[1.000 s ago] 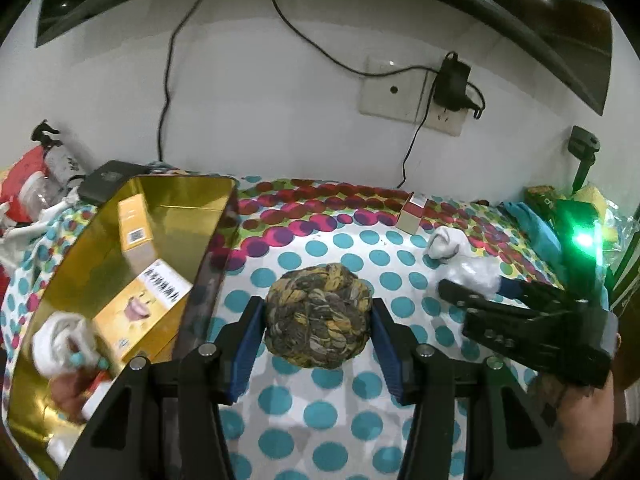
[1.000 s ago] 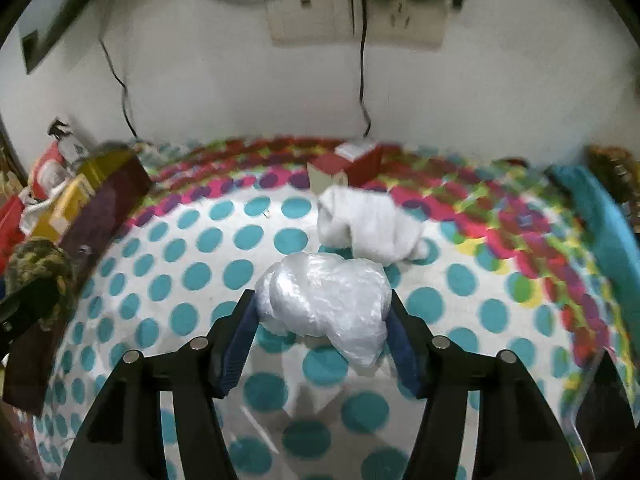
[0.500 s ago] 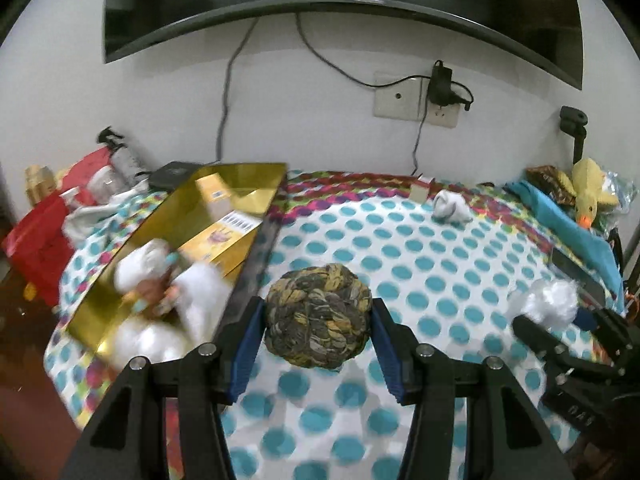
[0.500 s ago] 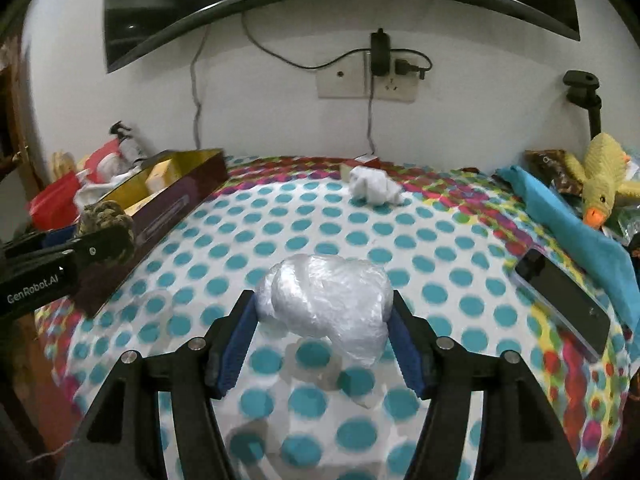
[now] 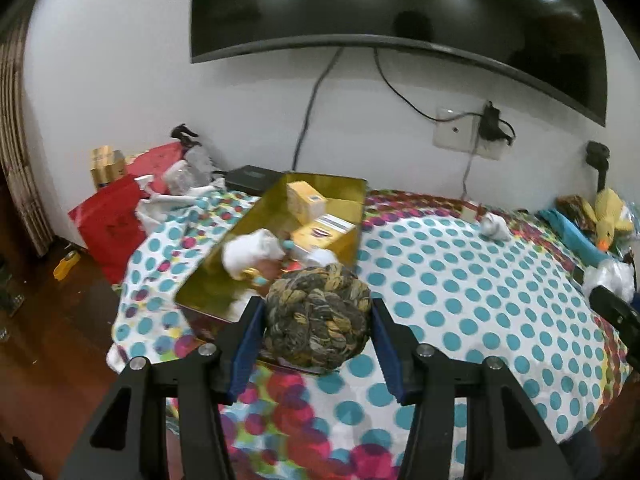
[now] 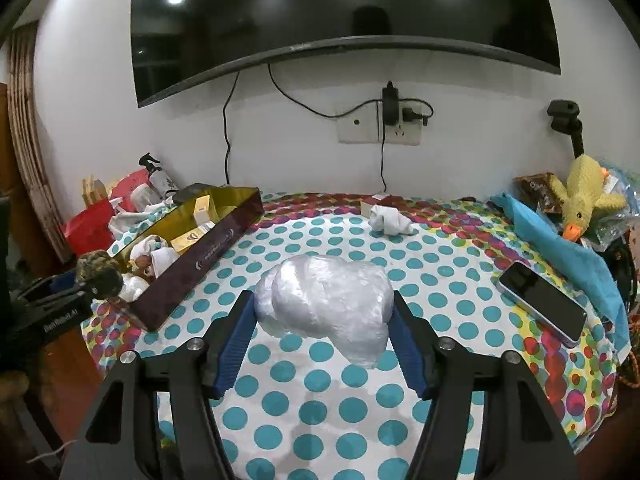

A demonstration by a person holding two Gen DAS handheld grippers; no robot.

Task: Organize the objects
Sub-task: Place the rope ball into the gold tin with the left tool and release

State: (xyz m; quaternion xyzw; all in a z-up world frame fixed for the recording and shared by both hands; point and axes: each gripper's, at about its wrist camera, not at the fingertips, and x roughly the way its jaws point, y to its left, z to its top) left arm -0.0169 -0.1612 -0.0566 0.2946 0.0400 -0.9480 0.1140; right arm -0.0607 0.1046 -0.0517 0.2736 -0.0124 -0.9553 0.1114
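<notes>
Your left gripper (image 5: 316, 340) is clenching mottled yarn ball (image 5: 318, 316), hanging over near end wall of gold tray (image 5: 352, 216). Your right gripper (image 6: 324, 338) is gripping crinkled plastic bundle (image 6: 326, 304) above dotted bedspread (image 6: 440, 280), jaws having just eased slightly wider. Open spread is lying between you and tray; phone (image 6: 540, 304) is sitting near right edge.

A bed (image 6: 440, 280) is covered by a white sheet dotted in teal. On it are laid a long gold tray (image 6: 208, 252) at the left edge, a rolled white cloth (image 6: 390, 220) near the wall, a phone (image 6: 540, 304) and a blue cloth (image 6: 560, 248) at the right.
</notes>
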